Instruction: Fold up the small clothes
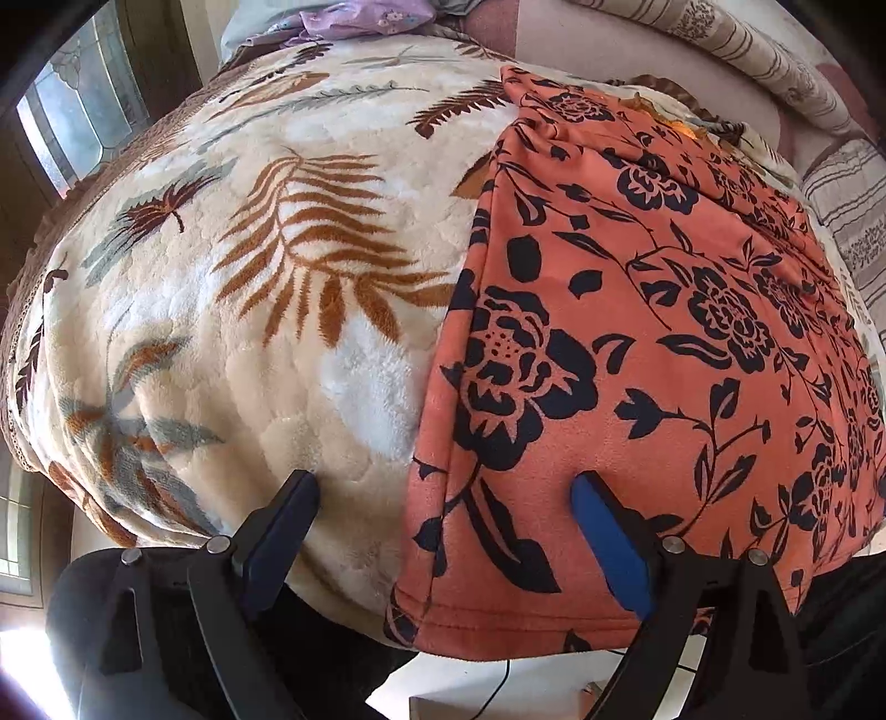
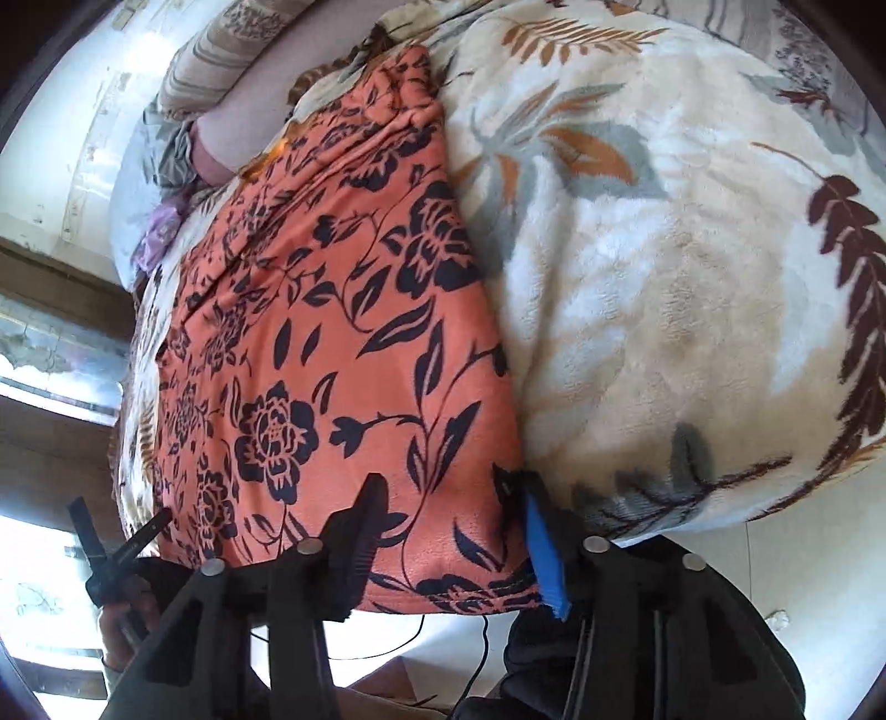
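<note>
An orange garment (image 1: 637,343) with a black flower print lies flat on the bed, its hem at the near edge. My left gripper (image 1: 446,493) is open and straddles the garment's left side edge near the hem: one finger on the blanket, the blue-padded one on the cloth. My right gripper (image 2: 451,498) is open around the garment (image 2: 332,332) at its right hem corner. Its black finger rests on the cloth and its blue pad stands at the side edge, with the cloth still flat between them. At lower left in the right wrist view, the left gripper's fingers (image 2: 147,534) show.
A cream fleece blanket (image 1: 249,288) with brown and grey leaves covers the bed. Striped pillows (image 1: 775,61) and a lilac cloth (image 1: 360,19) lie at the far end. A window (image 1: 77,116) is on the left. Below the bed's near edge is pale floor with a black cable (image 2: 482,653).
</note>
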A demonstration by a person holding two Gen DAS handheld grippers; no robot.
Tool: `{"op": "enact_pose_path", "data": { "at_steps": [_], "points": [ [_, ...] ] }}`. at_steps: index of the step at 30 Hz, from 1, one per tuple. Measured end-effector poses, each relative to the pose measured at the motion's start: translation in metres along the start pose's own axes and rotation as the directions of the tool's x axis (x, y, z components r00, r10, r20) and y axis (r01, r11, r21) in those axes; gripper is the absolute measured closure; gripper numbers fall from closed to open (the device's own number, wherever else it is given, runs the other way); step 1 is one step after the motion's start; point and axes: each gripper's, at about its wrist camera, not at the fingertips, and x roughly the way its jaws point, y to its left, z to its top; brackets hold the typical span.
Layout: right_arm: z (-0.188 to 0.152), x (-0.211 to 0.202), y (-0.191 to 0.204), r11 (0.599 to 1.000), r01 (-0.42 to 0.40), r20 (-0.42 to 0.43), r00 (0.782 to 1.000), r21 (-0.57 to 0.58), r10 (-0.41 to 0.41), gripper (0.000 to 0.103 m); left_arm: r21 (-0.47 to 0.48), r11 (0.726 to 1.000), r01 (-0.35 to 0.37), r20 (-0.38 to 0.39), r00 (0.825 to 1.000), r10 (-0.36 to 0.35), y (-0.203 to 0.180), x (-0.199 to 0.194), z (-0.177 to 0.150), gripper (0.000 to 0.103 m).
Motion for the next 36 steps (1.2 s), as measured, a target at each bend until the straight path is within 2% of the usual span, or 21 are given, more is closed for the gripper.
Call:
{"op": "enact_pose_path", "data": {
  "at_steps": [8, 23, 25, 26, 28, 29, 30, 34, 35, 36],
  "points": [
    [-0.001, 0.005, 0.011, 0.994, 0.083, -0.006, 0.996, -0.072, -0.084, 0.051, 0.019, 1.000, -0.001, 0.022, 1.000, 0.000, -0.001, 0.000, -0.006, 0.009],
    [0.001, 0.010, 0.016, 0.991, 0.107, -0.010, 0.994, -0.075, -0.108, 0.051, 0.030, 1.000, 0.006, 0.023, 1.000, -0.006, 0.000, 0.000, -0.003, 0.010],
    [0.000, 0.009, 0.016, 0.990, 0.118, -0.009, 0.993, -0.081, -0.119, 0.054, 0.035, 0.999, 0.008, 0.023, 1.000, -0.008, 0.000, -0.001, -0.003, 0.012],
    [0.000, 0.010, 0.017, 0.988, 0.128, -0.007, 0.992, -0.086, -0.129, 0.058, 0.038, 0.999, 0.013, 0.023, 1.000, -0.013, 0.000, -0.002, -0.003, 0.017],
    [0.000, 0.008, 0.015, 0.985, 0.144, -0.002, 0.989, -0.091, -0.145, 0.069, 0.060, 0.998, 0.015, 0.030, 0.999, -0.017, -0.004, -0.007, -0.004, 0.043],
    [0.000, 0.006, 0.015, 0.986, 0.144, 0.002, 0.989, -0.088, -0.145, 0.080, 0.079, 0.997, 0.005, 0.039, 0.999, -0.008, -0.006, -0.012, -0.004, 0.069],
    [0.000, 0.003, 0.015, 0.987, 0.133, 0.005, 0.991, -0.086, -0.133, 0.091, 0.088, 0.996, -0.013, 0.046, 0.999, 0.009, -0.007, -0.017, -0.004, 0.086],
    [-0.002, -0.014, 0.022, 0.995, 0.062, 0.045, 0.997, -0.080, -0.058, 0.091, 0.039, 0.999, 0.033, 0.044, 0.998, -0.034, 0.005, -0.023, -0.003, 0.087],
    [-0.001, -0.013, 0.019, 0.997, 0.037, 0.043, 0.998, -0.061, -0.034, 0.086, 0.043, 0.999, 0.031, 0.037, 0.999, -0.032, 0.006, -0.021, -0.003, 0.084],
    [0.001, -0.006, 0.014, 0.999, 0.029, 0.018, 0.999, -0.041, -0.029, 0.075, 0.053, 0.998, 0.022, 0.029, 0.999, -0.024, 0.004, -0.019, -0.003, 0.079]
  ]
}}
